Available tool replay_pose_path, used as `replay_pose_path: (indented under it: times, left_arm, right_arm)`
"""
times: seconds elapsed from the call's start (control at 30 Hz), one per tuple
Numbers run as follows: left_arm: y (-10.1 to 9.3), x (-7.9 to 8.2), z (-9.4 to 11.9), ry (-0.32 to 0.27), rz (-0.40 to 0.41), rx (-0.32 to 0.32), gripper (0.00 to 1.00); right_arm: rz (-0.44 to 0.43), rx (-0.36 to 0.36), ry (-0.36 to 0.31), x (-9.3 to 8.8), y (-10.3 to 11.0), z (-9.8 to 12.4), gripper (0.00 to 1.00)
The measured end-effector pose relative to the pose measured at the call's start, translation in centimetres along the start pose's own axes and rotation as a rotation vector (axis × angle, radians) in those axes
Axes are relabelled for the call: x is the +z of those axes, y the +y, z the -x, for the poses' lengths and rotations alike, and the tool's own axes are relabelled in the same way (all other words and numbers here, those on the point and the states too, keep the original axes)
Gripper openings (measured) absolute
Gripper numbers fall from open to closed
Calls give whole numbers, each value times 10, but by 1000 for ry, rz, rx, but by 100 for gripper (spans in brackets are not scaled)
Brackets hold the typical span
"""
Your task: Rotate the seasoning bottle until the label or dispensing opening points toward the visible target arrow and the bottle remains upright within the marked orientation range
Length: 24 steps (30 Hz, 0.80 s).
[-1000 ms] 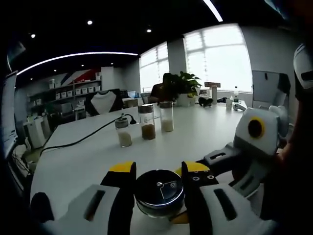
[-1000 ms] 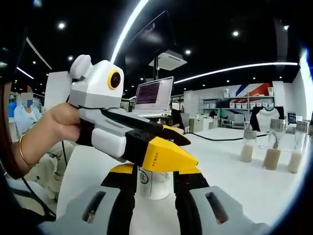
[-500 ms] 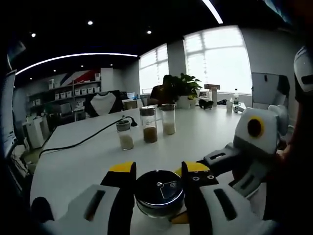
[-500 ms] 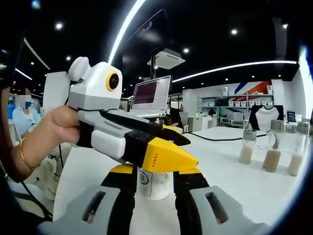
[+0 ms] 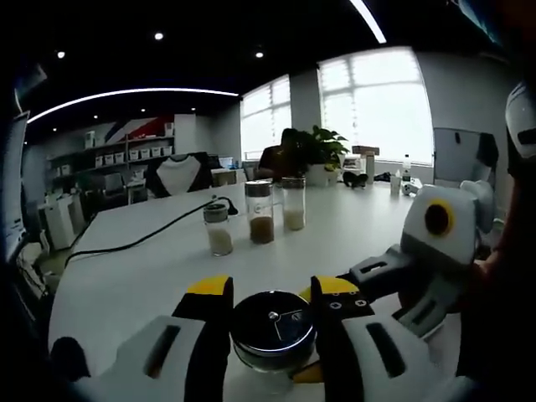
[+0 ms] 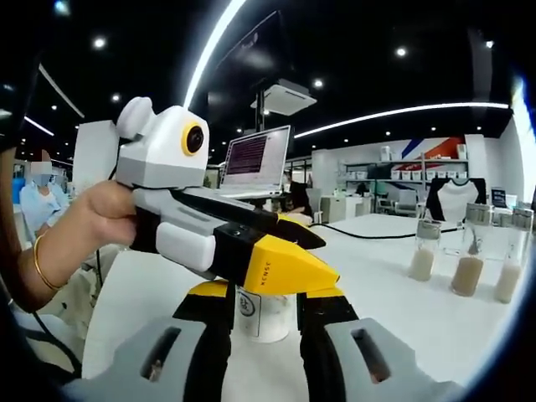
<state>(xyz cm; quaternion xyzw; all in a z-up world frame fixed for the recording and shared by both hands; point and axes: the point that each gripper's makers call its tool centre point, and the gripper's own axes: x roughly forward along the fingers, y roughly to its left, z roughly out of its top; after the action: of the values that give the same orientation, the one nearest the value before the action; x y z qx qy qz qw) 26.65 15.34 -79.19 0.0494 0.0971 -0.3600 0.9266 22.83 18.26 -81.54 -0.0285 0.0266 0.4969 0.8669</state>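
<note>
Both claws (image 5: 272, 306) (image 6: 264, 314) clamped on upright seasoning bottle (image 5: 273, 328), shiny metal cap, white label.

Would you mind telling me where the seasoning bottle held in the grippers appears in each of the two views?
Left gripper view: seasoning bottle at bottom centre, seen from above, metal lid between the yellow-tipped jaws.
Right gripper view: its white labelled body at lower centre, partly behind the left gripper.
Shared landmark: three spice jars in a row on the white table.
</note>
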Motion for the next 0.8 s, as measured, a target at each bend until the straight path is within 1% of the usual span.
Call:
replay_pose_path:
  times: [0.17,0.23,0.33,0.57,0.67,0.77,0.8]
  left_arm:
    - [0,-6,-2,10,17,2,39]
    - [2,-6,-1,-5,28,0,39]
    - [4,-7,-1,-4,42,0,39]
    - [2,-8,-2,25,13,-4,39]
    - [4,-10,-2,35,5,11,42]
    - [4,-10,-1,41,1,11,45]
    - [6,-9,0,36,4,27,45]
  right_arm:
    - [-9,4,15,-6,0,0,27]
    - [4,1,10,-4,1,0,27]
    - [3,5,7,-5,0,-1,27]
    - [-14,3,20,-8,1,2,29]
    - [-20,3,25,-10,0,5,29]
    - [-21,-1,28,-10,-1,8,29]
    - [-21,-2,27,-10,-1,9,29]
